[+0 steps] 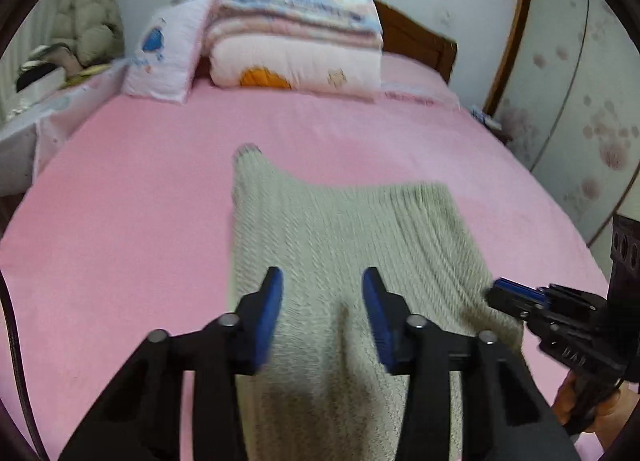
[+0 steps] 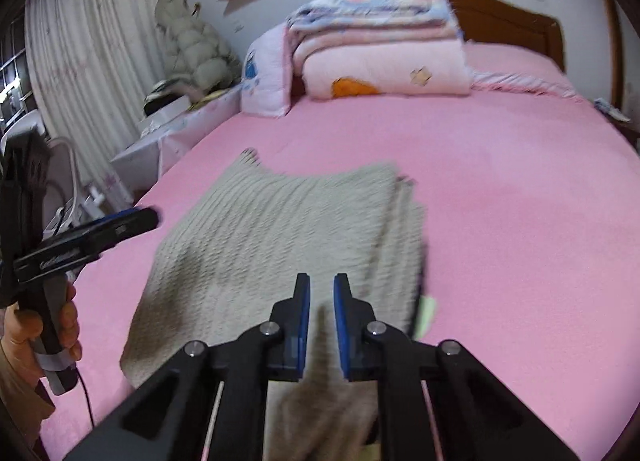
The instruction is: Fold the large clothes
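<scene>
Right now I'm working the grey knit garment (image 1: pixel 340 245), which is lying partly folded near the foot edge of the pink bed (image 1: pixel 120 221), its near end draping toward me and off the bottom of both views.

Left gripper (image 1: pixel 322 313) is hovering over the near part of the knit, jaws spread wide, holding nothing. Right gripper (image 2: pixel 322 325) is sitting over the right-hand side of the garment with jaws parted only narrowly; a ridge of fabric is rising between them, but both frames are motion-blurred, so I can't tell whether the pads are actually pinching it. Treating it as not gripped.

How I'm planning the step:
- Taking the near hem at both corners, one gripper each, well apart so the edge stays taut.
- Biting deep enough to catch every layer; this loose knit is probably going to stretch and sag if held shallow.
- Lifting both sides evenly, carrying the hem toward the far edge by the pointed corner (image 1: pixel 248 151), then laying down flat.
- Watching the doubled right edge (image 2: pixel 408 229), already looking uneven.
</scene>
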`<state>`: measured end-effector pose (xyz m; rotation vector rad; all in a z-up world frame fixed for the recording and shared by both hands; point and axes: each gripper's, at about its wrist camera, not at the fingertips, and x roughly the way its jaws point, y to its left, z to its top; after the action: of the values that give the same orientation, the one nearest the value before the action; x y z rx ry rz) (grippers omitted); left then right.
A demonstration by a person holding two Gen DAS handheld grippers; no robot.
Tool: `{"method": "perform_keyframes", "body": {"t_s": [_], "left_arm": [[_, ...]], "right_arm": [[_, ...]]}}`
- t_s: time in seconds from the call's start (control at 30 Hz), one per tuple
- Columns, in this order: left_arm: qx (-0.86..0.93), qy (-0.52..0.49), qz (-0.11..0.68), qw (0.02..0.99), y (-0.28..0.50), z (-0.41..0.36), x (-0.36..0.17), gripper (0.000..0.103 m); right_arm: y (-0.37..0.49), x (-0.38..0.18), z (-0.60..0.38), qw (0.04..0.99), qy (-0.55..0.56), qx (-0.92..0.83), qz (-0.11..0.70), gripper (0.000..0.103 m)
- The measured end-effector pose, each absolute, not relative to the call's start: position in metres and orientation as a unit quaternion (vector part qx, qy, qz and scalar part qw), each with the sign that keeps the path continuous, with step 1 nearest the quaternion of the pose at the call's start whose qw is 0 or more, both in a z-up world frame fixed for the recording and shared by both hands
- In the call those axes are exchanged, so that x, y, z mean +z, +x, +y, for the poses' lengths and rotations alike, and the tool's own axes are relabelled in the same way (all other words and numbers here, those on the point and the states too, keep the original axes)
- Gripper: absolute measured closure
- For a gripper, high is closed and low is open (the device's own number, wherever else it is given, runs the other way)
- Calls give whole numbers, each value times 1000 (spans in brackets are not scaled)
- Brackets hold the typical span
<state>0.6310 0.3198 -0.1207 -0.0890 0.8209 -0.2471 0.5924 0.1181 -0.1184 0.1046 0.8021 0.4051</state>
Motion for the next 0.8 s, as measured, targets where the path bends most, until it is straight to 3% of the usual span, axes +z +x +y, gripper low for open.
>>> {"method": "perform_keyframes", "body": {"t_s": [0.1, 0.13, 0.57, 0.6, 0.67, 0.73, 0.8], "left_arm": [[-105, -21, 406, 908, 636, 313, -137, 68], [-101, -18, 406, 908, 638, 313, -141, 69], [-74, 6, 409, 910, 645, 302, -164, 69], [-71, 5, 408, 910, 644, 301, -162, 66], [-70, 1, 412, 908, 641, 296, -155, 51], [-71, 5, 413, 908, 631, 287, -147, 25], [-60, 28, 414, 908, 618, 274, -136, 19]], "right_arm": [[597, -137, 132, 900, 14, 168, 403, 95], [598, -140, 132, 902, 4, 156, 403, 103], [604, -169, 113, 899, 21, 133, 416, 103], [603, -167, 116, 900, 15, 129, 416, 103], [600, -161, 121, 900, 5, 122, 419, 103], [592, -152, 123, 899, 6, 120, 421, 100], [583, -144, 122, 896, 13, 118, 428, 100]]}}
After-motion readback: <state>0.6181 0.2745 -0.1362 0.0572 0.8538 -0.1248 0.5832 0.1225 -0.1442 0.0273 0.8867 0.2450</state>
